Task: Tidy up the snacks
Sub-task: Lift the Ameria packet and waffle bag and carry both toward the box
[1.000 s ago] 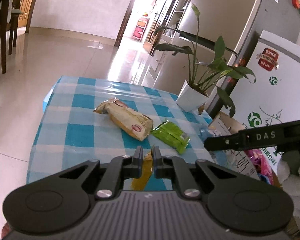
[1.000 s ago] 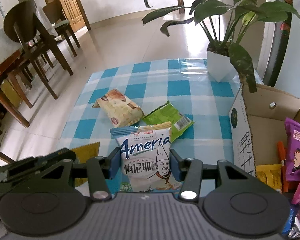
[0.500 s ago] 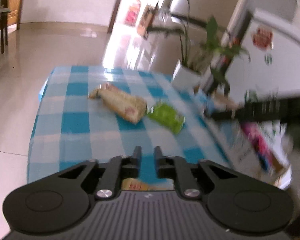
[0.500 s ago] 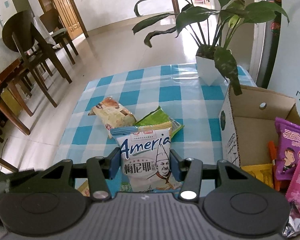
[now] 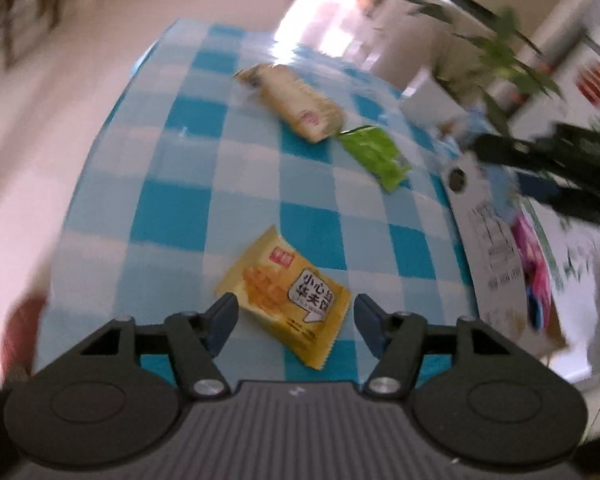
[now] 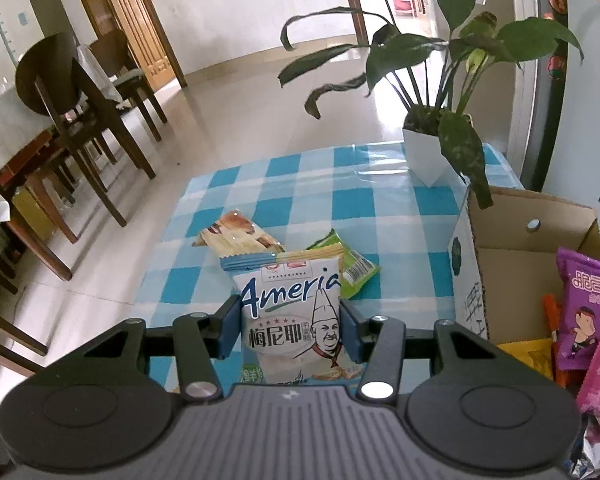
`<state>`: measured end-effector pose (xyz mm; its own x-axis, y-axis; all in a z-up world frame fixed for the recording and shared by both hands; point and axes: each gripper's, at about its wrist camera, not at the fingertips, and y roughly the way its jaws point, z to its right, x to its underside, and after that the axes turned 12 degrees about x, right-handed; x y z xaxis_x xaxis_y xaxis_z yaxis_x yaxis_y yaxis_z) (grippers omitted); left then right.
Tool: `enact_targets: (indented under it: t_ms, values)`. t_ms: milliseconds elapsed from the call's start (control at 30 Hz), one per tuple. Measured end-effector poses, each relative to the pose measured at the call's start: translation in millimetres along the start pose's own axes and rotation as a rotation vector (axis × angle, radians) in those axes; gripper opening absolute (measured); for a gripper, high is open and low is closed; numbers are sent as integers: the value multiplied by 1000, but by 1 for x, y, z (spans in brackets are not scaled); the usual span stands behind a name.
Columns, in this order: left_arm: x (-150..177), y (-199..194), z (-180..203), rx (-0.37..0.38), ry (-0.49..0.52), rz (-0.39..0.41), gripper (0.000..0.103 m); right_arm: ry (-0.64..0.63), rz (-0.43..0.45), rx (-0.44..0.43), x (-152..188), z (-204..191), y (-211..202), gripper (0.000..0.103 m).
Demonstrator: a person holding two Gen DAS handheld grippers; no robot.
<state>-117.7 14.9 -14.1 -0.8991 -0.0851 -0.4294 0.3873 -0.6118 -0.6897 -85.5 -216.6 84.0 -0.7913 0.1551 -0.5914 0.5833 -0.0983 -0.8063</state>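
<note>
A yellow snack packet [image 5: 288,300] lies flat on the blue-checked tablecloth [image 5: 172,208]. My left gripper [image 5: 296,320] hovers just over its near end, jaws opening, and neither pad touches it. My right gripper [image 6: 290,328] is shut on a white-and-blue snack packet [image 6: 292,312], held upright above the table. Further back on the cloth lie a beige packet [image 5: 296,100] [image 6: 236,236] and a green packet [image 5: 376,156] [image 6: 352,264]. An open cardboard box [image 6: 512,240] [image 5: 488,240] on the right holds several packets.
A potted plant in a white pot [image 6: 432,152] stands at the table's far right corner, its leaves hanging over the box. A purple packet [image 6: 584,308] sticks up inside the box. Dark wooden chairs [image 6: 80,120] stand on the floor to the left.
My left gripper has opened and let go of the yellow packet, which now lies flat on the cloth; that view has tipped downward. The right gripper keeps its hold on the white-and-blue packet.
</note>
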Motion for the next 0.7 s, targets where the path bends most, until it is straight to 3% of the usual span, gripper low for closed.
enact_targets:
  t_ms: [167,300,433,633,700]
  values:
    - [-5,16,-1,-49,-146,51,68,14,21,-6,-1,6,-7,56]
    - [-18,27,3,-139,-188,65,69,35,36,-9,-3,12,-13,56]
    - [-27,45,16,-216,-115,33,73,56,53,-11,-5,18,-18,56]
    - [-15,58,31,-279,17,6,72,64,63,-12,-7,21,-20,56]
    - [-11,57,33,-281,59,21,58,66,62,-14,-7,21,-20,56]
